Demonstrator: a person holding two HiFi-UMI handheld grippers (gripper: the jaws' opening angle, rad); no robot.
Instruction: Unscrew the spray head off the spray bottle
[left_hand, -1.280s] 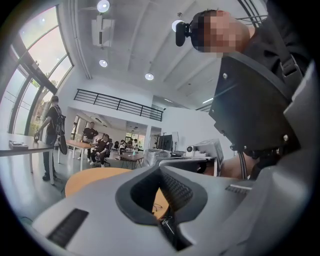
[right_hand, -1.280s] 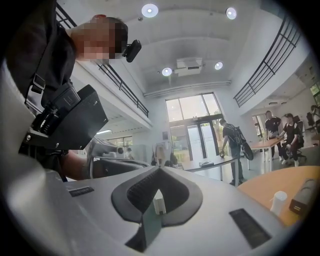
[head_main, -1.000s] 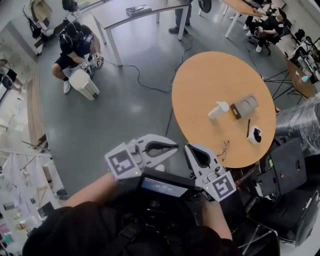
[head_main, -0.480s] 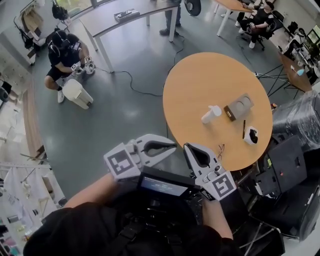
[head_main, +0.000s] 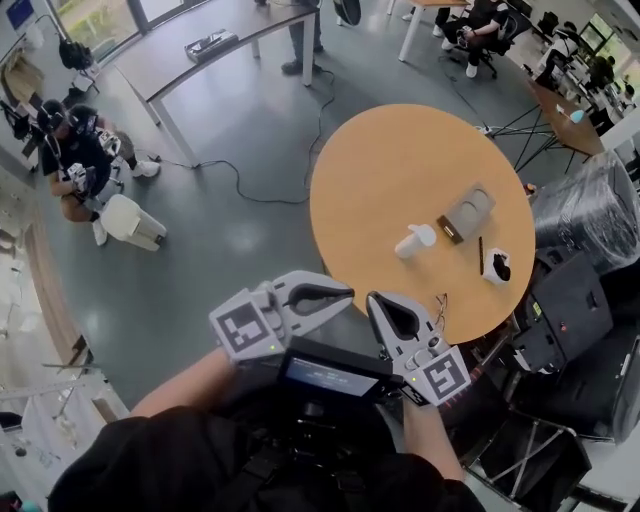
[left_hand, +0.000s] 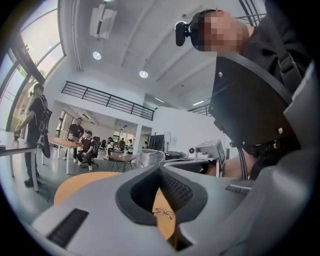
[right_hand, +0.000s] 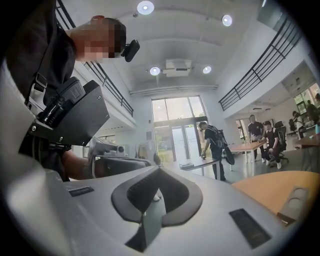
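Observation:
The white spray bottle lies on its side near the middle of the round orange table. My left gripper and right gripper are held close to my chest, short of the table's near edge, tips almost meeting. Both are shut with nothing between the jaws. In the left gripper view the closed left gripper points over the table; the bottle is hidden there. The right gripper looks past the table's edge.
On the table lie a grey tray, a pen, a small white and black item and glasses. Black cases and a plastic-wrapped bundle stand at the right. A cable crosses the floor; a person crouches by a white bin.
The head view has shifted, so the table and bottle sit a little further left and the crouching person nearer the left edge. Both grippers stay shut in the same place.

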